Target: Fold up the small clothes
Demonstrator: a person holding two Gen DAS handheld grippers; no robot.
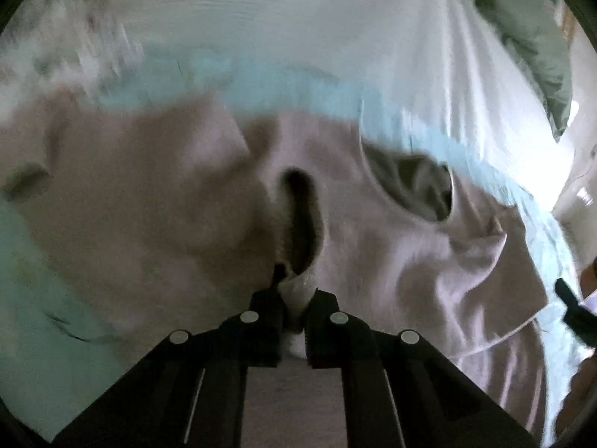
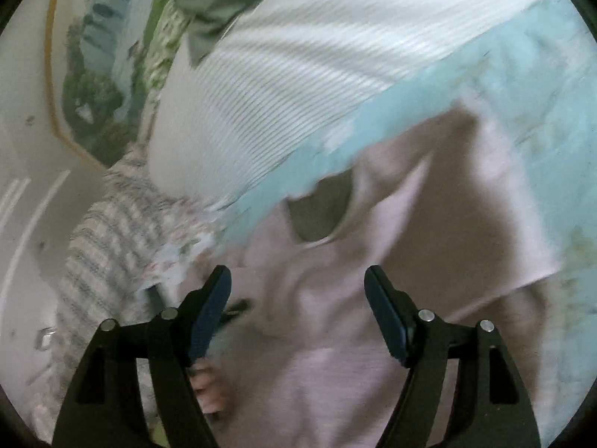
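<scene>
While pink garment [image 1: 168,194] lies spread on light-blue bed sheet [image 1: 30,261], fold step underway: left hand-held gripper [image 1: 294,298] clenched on fabric edge, right hand-held gripper [image 2: 298,298] released above cloth; next, probably carry pinched edge across.

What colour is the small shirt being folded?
Pale pink shirt, clearest in the right wrist view.

No legible text or labels anywhere.
</scene>
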